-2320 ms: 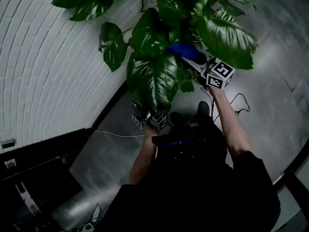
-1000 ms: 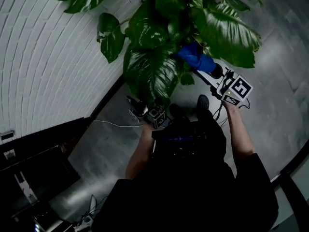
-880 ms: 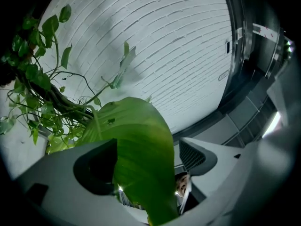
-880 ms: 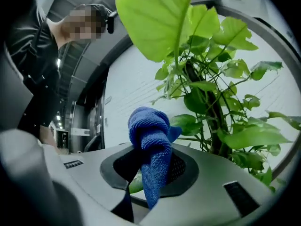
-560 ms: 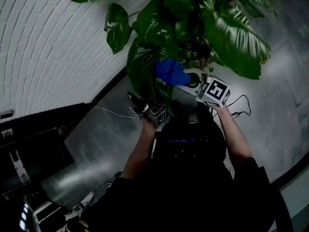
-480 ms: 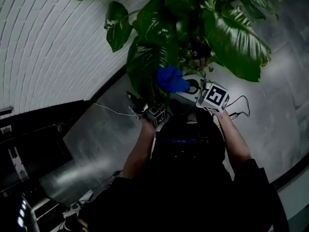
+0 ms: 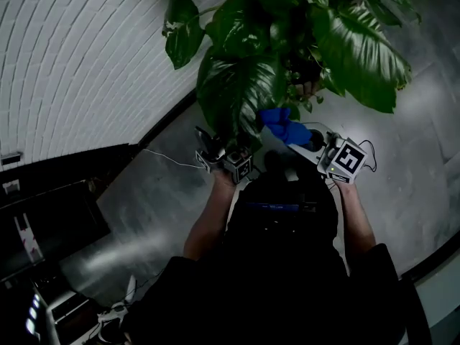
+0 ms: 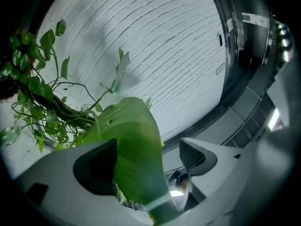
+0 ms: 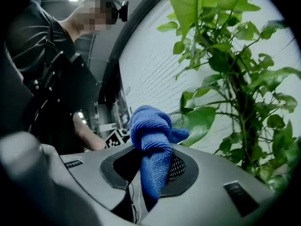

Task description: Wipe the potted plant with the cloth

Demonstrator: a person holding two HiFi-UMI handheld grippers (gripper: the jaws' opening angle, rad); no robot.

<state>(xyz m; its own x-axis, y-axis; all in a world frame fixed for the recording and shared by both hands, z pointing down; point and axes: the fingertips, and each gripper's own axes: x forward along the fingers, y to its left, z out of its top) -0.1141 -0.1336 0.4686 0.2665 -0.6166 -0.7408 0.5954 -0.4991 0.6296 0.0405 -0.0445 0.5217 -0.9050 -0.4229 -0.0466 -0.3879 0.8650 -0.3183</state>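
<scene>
Blue microfibre fills the right claw [image 9: 151, 171]: its jaws are closed on the cloth [image 9: 151, 140], pinching a lower fold so that the bunched upper part stands out past the tips as a soft pad. Holding it this way puts fabric, not plastic, against the foliage. From the head view this claw sits low and to the right, just under the leaves, with the cloth pointing up and inward but touching none of them as far as I can tell.

In the left gripper view, the left claw [image 8: 150, 161] has its jaws apart, and a large green leaf [image 8: 134, 145] hangs down through the gap. The leaf lies against one pad, while a sliver of space shows on the other side, so it looks cradled rather than clamped. I judge this is meant to steady the leaf and offer its face to the cloth. The cloth is near that leaf, just to its right and a little lower.

Beyond the claws, the potted plant [image 7: 309, 27] spreads broad, glossy leaves overhead, with thinner trailing stems behind. Its pot is mostly hidden by foliage. A white brick wall [image 7: 72, 63] curves along the left, and grey floor [image 7: 424, 142] lies below. Bringing the cloth across to the supported leaf seems to be the step in hand.
</scene>
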